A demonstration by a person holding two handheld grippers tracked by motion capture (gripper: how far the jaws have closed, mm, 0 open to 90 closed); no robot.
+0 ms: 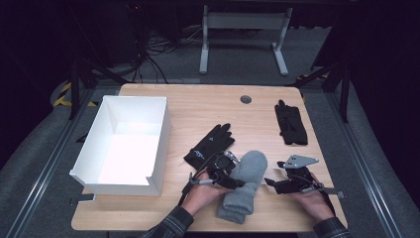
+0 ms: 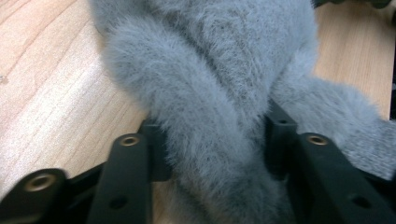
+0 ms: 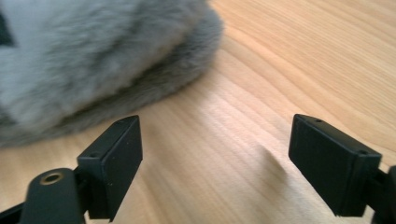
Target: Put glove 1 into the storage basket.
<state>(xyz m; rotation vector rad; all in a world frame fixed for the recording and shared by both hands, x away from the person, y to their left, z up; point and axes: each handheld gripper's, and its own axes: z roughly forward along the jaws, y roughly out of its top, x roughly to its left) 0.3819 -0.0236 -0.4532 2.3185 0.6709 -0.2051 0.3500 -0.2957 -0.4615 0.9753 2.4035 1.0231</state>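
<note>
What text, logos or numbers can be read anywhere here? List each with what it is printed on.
None can be read.
Black glove beside the white box: a small pale mark on its back, too small and blurred to read.
Second black glove, grey fuzzy sock, wooden table: no print visible.

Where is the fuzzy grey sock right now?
In the high view the grey fuzzy sock lies at the table's near edge, between the two hands. The left gripper is pinching it, and a black glove lies just behind it.
</note>
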